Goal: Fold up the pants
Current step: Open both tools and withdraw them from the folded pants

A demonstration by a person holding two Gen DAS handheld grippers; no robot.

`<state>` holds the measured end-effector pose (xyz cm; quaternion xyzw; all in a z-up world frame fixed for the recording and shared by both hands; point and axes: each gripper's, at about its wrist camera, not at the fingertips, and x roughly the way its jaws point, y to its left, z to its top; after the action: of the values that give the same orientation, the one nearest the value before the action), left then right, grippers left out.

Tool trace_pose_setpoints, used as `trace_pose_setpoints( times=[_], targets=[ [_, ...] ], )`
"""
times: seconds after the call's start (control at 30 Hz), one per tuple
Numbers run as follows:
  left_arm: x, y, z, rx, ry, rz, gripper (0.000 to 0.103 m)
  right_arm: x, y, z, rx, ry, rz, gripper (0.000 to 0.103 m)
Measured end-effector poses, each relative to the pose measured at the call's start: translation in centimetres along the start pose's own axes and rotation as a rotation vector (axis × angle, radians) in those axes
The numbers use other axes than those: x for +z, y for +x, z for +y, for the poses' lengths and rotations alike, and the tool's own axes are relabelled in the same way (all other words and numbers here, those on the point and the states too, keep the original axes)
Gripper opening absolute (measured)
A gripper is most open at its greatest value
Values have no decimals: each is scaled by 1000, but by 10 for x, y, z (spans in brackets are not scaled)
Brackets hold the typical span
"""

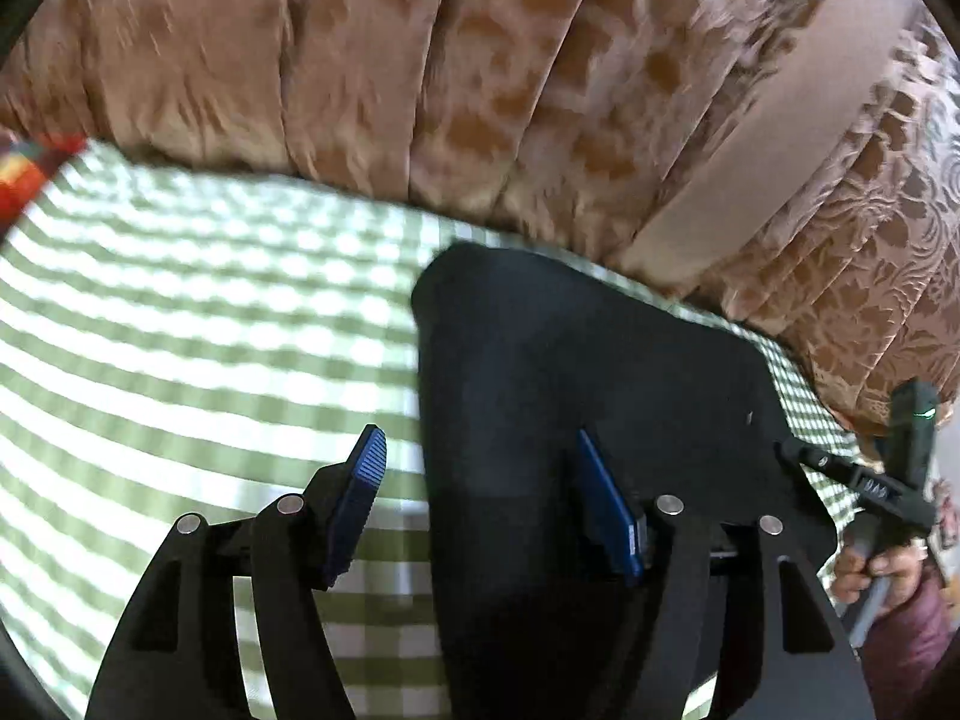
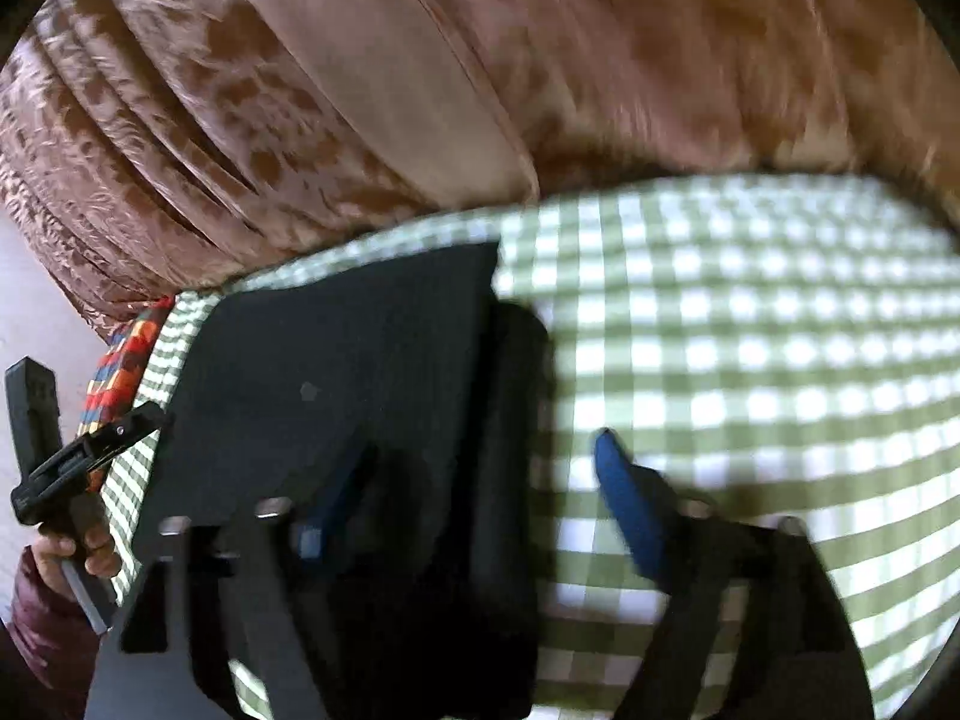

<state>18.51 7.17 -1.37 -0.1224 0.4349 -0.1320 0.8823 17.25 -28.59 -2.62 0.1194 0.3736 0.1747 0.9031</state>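
Nearest, our left gripper (image 1: pixel 477 474): jaws spread wide, holding nothing; its left blue pad hangs over the checked cloth, its right pad over the dark fabric. Our right gripper (image 2: pixel 474 480): jaws likewise wide apart, gripping nothing that we can make out; the view is blurred.

Between and beneath them, the pants (image 1: pixel 576 372): black, folded into a compact stack, lying flat on the green-and-white checked cloth (image 1: pixel 180 312), a narrower layer showing along one side.

At the cloth's edge, a patch of multicoloured patterned fabric (image 2: pixel 120 366).

Farthest, a brown floral curtain (image 1: pixel 420 60) in pleats, crossed by a plain beige band (image 1: pixel 774 132).
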Motion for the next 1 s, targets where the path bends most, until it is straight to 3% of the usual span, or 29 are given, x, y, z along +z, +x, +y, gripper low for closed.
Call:
trace_pose_setpoints(
  times=[0.07, 0.17, 0.3, 0.37, 0.67, 1.0],
  targets=[
    [-5, -13, -8, 0, 18, -40, 63, 3, -9, 17, 22, -44, -26, 43],
    [-16, -19, -25, -15, 48, -47, 63, 4, 1, 41, 41, -82, -8, 43],
    [-38, 1, -46, 15, 106, 24, 63, -9, 45, 42, -137, -104, 78, 43],
    [-51, 16, -52, 53, 142, 49, 63, -21, 57, 35, -154, -106, 47, 43],
    [-51, 7, -66, 120, 124, 6, 63, -26, 42, 42, -165, -126, -4, 45],
    [-63, -23, -74, 134, 133, -24, 63, -45, -3, 57, -136, -103, -44, 50]
  ],
)
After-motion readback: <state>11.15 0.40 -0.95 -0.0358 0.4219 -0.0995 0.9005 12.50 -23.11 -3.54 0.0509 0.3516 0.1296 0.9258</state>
